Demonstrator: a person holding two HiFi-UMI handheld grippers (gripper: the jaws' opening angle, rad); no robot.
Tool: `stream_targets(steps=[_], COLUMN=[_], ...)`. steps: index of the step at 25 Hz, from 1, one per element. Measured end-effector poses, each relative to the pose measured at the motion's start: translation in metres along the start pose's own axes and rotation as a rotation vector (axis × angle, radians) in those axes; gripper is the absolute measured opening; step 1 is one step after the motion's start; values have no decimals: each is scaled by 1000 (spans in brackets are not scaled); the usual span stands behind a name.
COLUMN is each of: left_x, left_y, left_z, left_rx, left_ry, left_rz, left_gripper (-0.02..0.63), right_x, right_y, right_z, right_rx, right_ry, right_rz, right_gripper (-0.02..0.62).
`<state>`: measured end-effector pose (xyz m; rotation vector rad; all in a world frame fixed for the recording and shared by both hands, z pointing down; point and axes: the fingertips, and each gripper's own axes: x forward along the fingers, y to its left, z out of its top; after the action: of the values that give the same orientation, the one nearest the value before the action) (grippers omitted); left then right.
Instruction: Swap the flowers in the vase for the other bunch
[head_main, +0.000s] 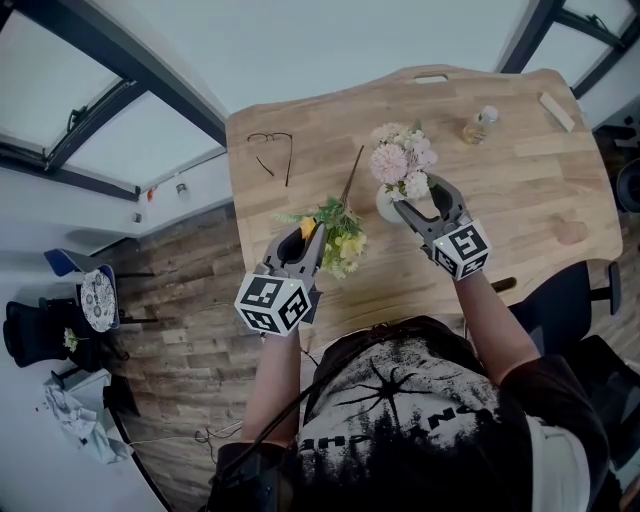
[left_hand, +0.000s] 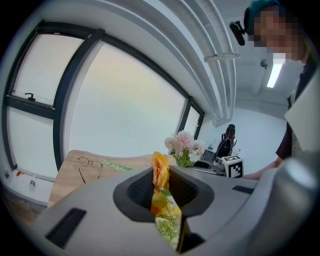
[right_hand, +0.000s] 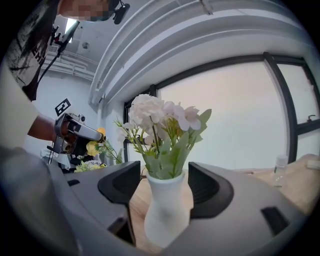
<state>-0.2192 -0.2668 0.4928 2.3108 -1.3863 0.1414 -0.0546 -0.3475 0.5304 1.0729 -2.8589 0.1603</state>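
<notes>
We see the left gripper (head_main: 309, 235) with its jaws clamped on the yellow flower bunch (head_main: 342, 240). In the left gripper view an orange-yellow bloom pokes up between the two pads and green leaves hang below them. From the head view the bunch spills out just right of those jaws, over the bench (head_main: 520, 170). Its long brown stem (head_main: 354, 172) runs on ahead of the jaws.

The right gripper (head_main: 420, 200) has its jaws wide apart, one on each side of the white vase (right_hand: 165, 210). The vase stands upright on the bench, right between these jaws. There is a clear gap at the left pad. At the right pad the view is tight, so we'd say just beside it rather than pressed. The pink and white flowers (head_main: 402, 160) sit in the vase, rising above and ahead of the right jaws.

The yellow bunch is just left of the vase, near it. In the right gripper view the left gripper shows off to the left of the right jaws, with yellow blooms at its tip.

Eyeglasses (head_main: 270, 150) lie on the bench ahead and left of the left jaws, well apart from them. A small bottle (head_main: 480, 125) stands ahead and right of the right jaws. A wooden block (head_main: 557, 111) lies farther right, near the bench's far edge.
</notes>
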Motion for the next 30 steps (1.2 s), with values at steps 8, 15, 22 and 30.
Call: stream_targets(steps=[8,15,22,30], left_x=[2,1,-7,-32], left_y=[-3,-5,-17,-55], left_z=[2,0,0,8], left_rx=[-5,-16,-46,-23], left_ry=[-5,-25,-67,-138], left_rz=[-7,5,39,108], left_gripper=[75,74,74,74], right_x=[-1,-9,-27,-77], right_y=[-5,-8,1,20], right_z=[-6,-10,-6,13], right_rx=[9,28,20,42], right_ry=[25,32,28,9], right_rz=[-26,-25,33,150], right_gripper=[291,296,295,293])
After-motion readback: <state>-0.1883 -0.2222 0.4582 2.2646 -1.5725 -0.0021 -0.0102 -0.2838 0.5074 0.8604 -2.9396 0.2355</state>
